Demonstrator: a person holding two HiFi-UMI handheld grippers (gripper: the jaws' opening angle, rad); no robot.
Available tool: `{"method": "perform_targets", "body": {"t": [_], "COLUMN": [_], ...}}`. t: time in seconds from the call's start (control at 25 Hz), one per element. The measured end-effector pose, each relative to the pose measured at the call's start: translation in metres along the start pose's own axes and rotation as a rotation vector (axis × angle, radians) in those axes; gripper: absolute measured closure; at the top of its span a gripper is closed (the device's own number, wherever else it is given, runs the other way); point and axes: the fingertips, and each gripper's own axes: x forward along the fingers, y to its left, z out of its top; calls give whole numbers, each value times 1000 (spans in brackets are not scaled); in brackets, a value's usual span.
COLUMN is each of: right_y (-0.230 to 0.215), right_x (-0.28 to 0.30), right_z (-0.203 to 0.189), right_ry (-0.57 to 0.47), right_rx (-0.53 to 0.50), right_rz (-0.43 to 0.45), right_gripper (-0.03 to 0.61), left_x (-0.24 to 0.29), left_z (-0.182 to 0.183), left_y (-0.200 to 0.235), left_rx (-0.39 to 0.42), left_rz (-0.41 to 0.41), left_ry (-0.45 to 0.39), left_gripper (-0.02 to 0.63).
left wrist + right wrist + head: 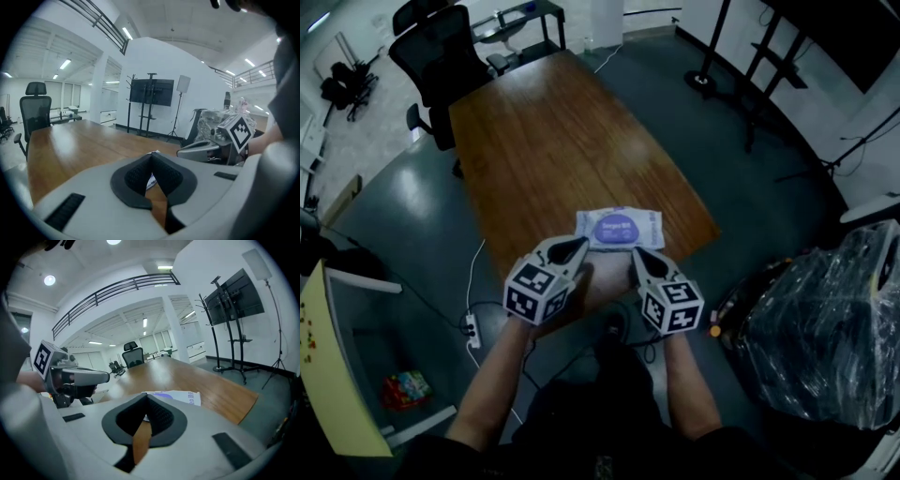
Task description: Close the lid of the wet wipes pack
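Note:
The wet wipes pack (619, 228) is white with a purple oval lid that looks flat. It lies near the front edge of the wooden table (544, 141). My left gripper (579, 246) hovers just short of the pack's left front corner, jaws shut and empty. My right gripper (637, 253) is at the pack's right front, also shut with nothing held. In the left gripper view the left gripper (151, 154) has its pads together, and a white sliver of the pack (150, 180) shows below. In the right gripper view the right gripper (146, 395) is shut, and the pack (183, 398) lies just beyond the jaws.
A black office chair (441, 56) stands at the table's far left corner. A plastic-wrapped bundle (825, 328) sits on the floor at the right. A power strip with cables (471, 328) lies on the floor left of me. A screen on a stand (151, 93) is beyond the table.

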Motion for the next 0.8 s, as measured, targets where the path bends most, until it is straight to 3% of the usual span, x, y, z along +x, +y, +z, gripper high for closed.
{"method": "perform_targets", "body": {"t": [0.44, 0.6, 0.8], "right_y": [162, 219, 269], "right_x": [-120, -172, -218], "right_z": [-42, -50, -33], "right_ry": [-150, -196, -284], "right_rx": [-121, -150, -185], "right_rz": [-42, -49, -44], "right_gripper": [569, 569, 571], "left_x": [-179, -245, -296], "left_z": [-53, -58, -49], "left_y": [-95, -133, -163], "left_rx": [13, 26, 39], "left_rz": [-46, -49, -63], "left_ry": [-140, -189, -258], "left_gripper": [612, 612, 612]}}
